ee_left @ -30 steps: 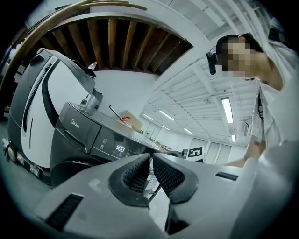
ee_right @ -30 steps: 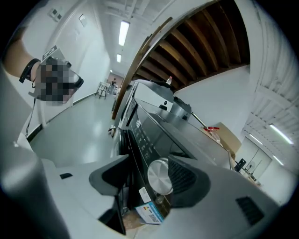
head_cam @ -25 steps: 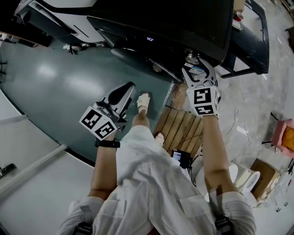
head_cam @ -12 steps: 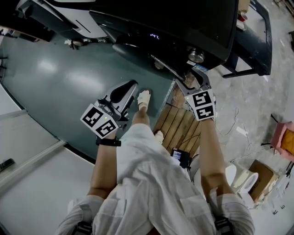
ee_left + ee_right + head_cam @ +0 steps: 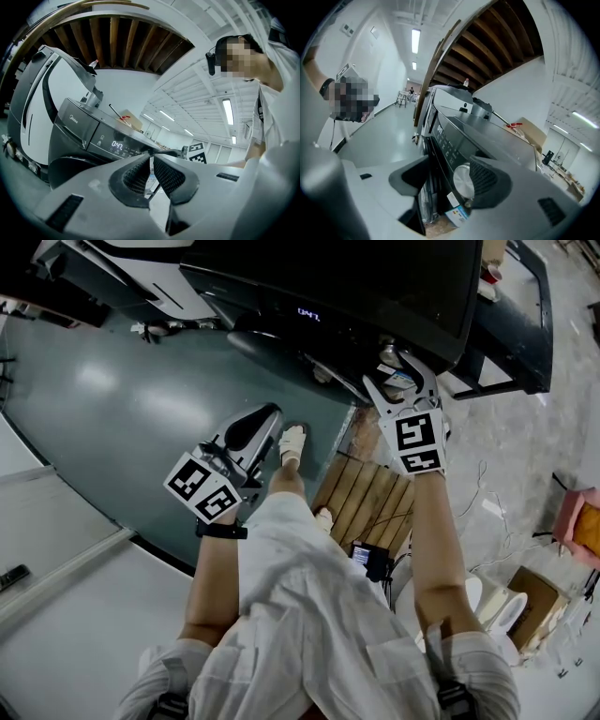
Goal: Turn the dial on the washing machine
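The dark washing machine (image 5: 375,287) fills the top of the head view, and its lit display (image 5: 116,146) reads 0:47. Its silver dial (image 5: 463,184) sits on the sloped control panel, also visible as the dial (image 5: 389,354) from above. My right gripper (image 5: 450,173) is open, and the dial lies between its jaws, close by the right pad (image 5: 487,183) without being clamped. In the head view the right gripper (image 5: 386,369) points up at the panel. My left gripper (image 5: 265,415) hangs low by the machine's front. Seen in its own view, the left gripper (image 5: 151,161) is shut on nothing.
A wooden pallet (image 5: 370,498) lies on the floor under my right arm, beside the person's sandaled foot (image 5: 292,444). A cardboard box (image 5: 534,601) and cables sit at the right. A white machine (image 5: 141,268) stands to the left of the washer. A label sticker (image 5: 457,215) hangs below the dial.
The right gripper has risen slightly and twisted at the dial since half a second ago. The left gripper has stayed where it was.
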Action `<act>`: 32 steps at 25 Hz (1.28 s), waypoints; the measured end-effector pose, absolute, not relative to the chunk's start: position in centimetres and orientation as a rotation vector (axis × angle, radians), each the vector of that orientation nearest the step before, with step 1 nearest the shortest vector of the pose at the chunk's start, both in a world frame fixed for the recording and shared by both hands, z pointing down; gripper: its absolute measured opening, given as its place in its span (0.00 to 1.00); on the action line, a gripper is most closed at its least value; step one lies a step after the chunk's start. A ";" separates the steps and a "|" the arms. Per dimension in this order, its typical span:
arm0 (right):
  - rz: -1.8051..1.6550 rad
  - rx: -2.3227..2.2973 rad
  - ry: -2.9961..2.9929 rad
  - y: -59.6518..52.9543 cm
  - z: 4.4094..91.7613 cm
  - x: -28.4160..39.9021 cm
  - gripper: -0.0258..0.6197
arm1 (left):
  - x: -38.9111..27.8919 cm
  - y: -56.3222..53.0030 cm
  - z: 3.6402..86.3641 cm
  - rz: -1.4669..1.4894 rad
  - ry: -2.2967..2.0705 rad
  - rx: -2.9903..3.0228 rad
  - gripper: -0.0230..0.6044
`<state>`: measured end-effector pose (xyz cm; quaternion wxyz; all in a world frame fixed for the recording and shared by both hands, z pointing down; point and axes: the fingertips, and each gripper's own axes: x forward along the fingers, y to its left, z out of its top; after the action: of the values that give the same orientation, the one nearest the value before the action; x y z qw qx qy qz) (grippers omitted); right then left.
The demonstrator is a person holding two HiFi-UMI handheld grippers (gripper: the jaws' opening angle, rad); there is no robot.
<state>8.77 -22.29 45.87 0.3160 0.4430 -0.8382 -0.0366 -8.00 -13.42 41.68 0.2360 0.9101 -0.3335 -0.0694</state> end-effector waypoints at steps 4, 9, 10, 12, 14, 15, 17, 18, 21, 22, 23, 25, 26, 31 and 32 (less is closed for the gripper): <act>-0.158 1.121 -2.148 -23.4 46.7 8.9 0.46 | -8.0 -13.6 41.6 -0.187 -0.911 2.497 0.06; -0.184 1.179 -2.128 -23.2 46.4 9.7 0.45 | -8.0 -13.9 41.7 -0.184 -0.905 2.497 0.06; -0.167 1.204 -2.125 -23.1 46.4 10.0 0.45 | -8.0 -13.9 41.7 -0.185 -0.904 2.497 0.06; -0.120 1.250 -2.125 -22.9 46.5 10.9 0.45 | -7.9 -13.9 41.7 -0.189 -0.900 2.498 0.06; -0.069 1.284 -2.127 -22.7 47.0 11.6 0.48 | -7.7 -13.8 41.8 -0.189 -0.893 2.499 0.06; -0.041 1.294 -2.123 -22.5 47.4 11.9 0.48 | -7.6 -13.7 41.9 -0.188 -0.889 2.499 0.06; 0.064 1.298 -2.117 -21.9 48.7 12.6 0.50 | -7.4 -13.5 42.0 -0.187 -0.880 2.498 0.06; 0.141 1.283 -2.117 -21.4 49.7 12.9 0.51 | -7.3 -13.4 42.1 -0.186 -0.877 2.497 0.06; 0.261 1.218 -2.112 -19.4 52.0 12.7 0.45 | -7.0 -13.0 42.0 -0.182 -0.868 2.499 0.06; 0.256 1.211 -2.115 -18.8 52.2 12.4 0.45 | -6.9 -13.0 42.0 -0.183 -0.867 2.500 0.06; 0.250 1.209 -2.122 -18.4 52.2 12.2 0.45 | -6.9 -12.9 41.9 -0.184 -0.866 2.501 0.06; 0.252 1.212 -2.138 -17.9 52.0 11.8 0.45 | -6.9 -12.9 41.7 -0.190 -0.868 2.502 0.06; 0.253 1.212 -2.143 -17.8 51.9 11.6 0.45 | -6.9 -12.8 41.7 -0.192 -0.869 2.503 0.06; 0.208 1.230 -2.142 -18.2 50.7 11.8 0.46 | -6.7 -12.3 41.5 -0.199 -0.870 2.505 0.06; 0.190 1.241 -2.146 -18.5 50.1 11.9 0.46 | -6.7 -12.3 41.5 -0.200 -0.872 2.504 0.06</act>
<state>11.88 -18.48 50.14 0.3217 0.4725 -0.8173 0.0723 -6.74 -12.33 41.53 0.2390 0.9144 -0.3184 -0.0729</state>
